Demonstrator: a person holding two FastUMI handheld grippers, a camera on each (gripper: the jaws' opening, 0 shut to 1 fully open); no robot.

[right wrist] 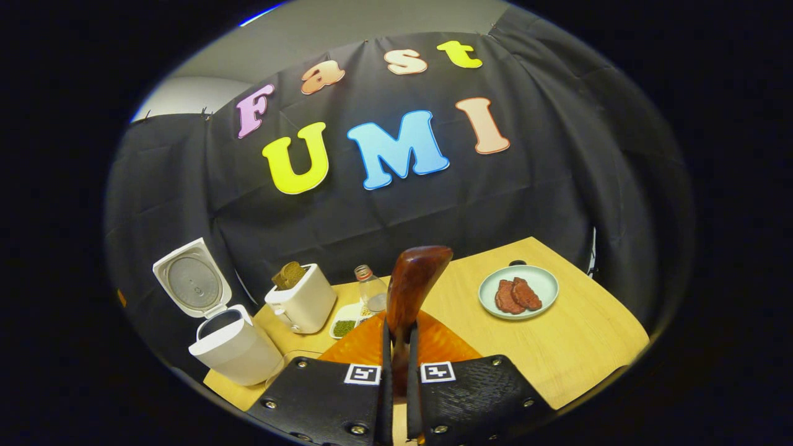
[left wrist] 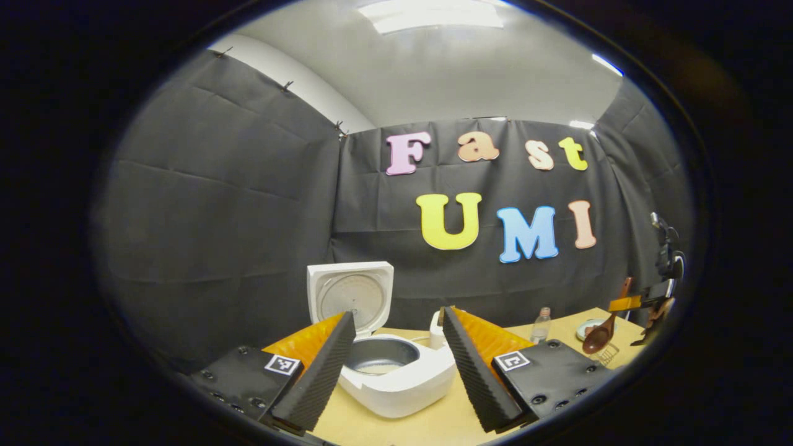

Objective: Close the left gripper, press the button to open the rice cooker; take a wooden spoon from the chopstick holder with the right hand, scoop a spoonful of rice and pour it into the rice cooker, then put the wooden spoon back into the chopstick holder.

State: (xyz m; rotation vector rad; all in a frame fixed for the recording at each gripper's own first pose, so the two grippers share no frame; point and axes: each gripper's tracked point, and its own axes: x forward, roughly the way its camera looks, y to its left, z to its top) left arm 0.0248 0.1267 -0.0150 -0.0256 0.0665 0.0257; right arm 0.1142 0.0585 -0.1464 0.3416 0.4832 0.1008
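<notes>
The wooden spoon (right wrist: 410,291) is held upright in the right tongs (right wrist: 399,365), both fingers pressed on its handle and the bowl raised well above the surface (right wrist: 576,334). In the left gripper view the same spoon (left wrist: 600,337) is seen far off at the right edge, bowl hanging down over a wire holder (probably the chopstick holder, though too small to be sure). The left tongs (left wrist: 399,359) are spread wide, framing the rice cooker (left wrist: 396,378), whose lid (left wrist: 350,294) is already raised.

The spoon is judged stiff and light, with a glossy, possibly slippery finish, so it may pivot between the pads once loaded. A hold on the handle's middle is judged best, with the bowl kept level. Loose rice is likely to spill if the spoon is tilted early.
</notes>
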